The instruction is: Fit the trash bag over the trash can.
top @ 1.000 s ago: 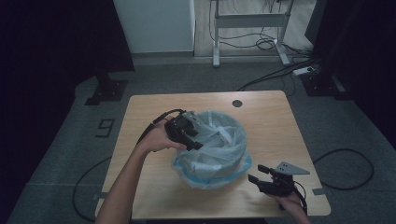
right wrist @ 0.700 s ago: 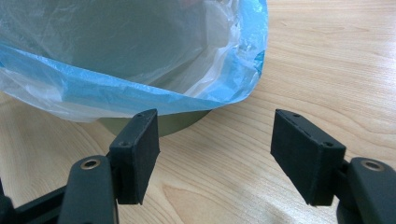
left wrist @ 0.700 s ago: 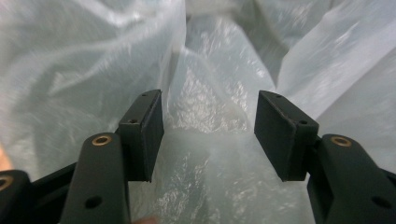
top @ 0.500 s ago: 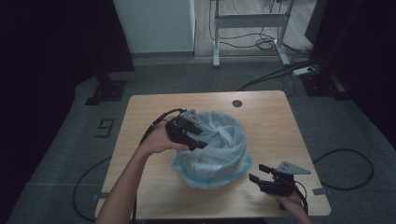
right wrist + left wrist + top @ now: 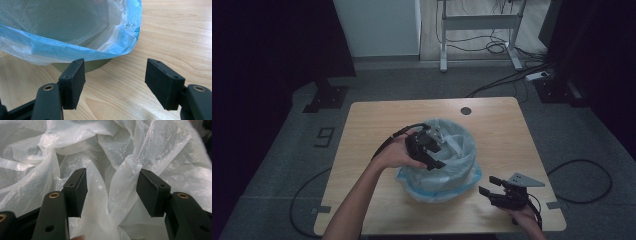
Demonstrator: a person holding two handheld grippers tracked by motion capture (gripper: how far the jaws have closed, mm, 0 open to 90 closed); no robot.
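Note:
A round bin lined with a thin white bag (image 5: 458, 150) with a blue hem stands on the middle of the wooden table (image 5: 497, 127). My left gripper (image 5: 438, 150) hovers over the bin's mouth from the left, open. Crumpled white bag film (image 5: 100, 145) lies before my left gripper (image 5: 112, 176), and a fold of it stands between the jaws without being pinched. My right gripper (image 5: 487, 185) rests low near the table's front right corner, open and holding nothing. From my right gripper (image 5: 115, 62) I see the bag's blue hem (image 5: 75, 53) hanging over the bin's olive base (image 5: 96, 64).
A small dark round hole (image 5: 466, 110) sits near the table's far edge. The left gripper's cable (image 5: 384, 145) trails off the table to the left. Bare wood (image 5: 162, 30) lies right of the bin. Cables and a desk frame (image 5: 479, 22) are on the floor beyond.
My left gripper has slid rightward, further over the bin's mouth and into the bag. The right gripper has stayed where it was.

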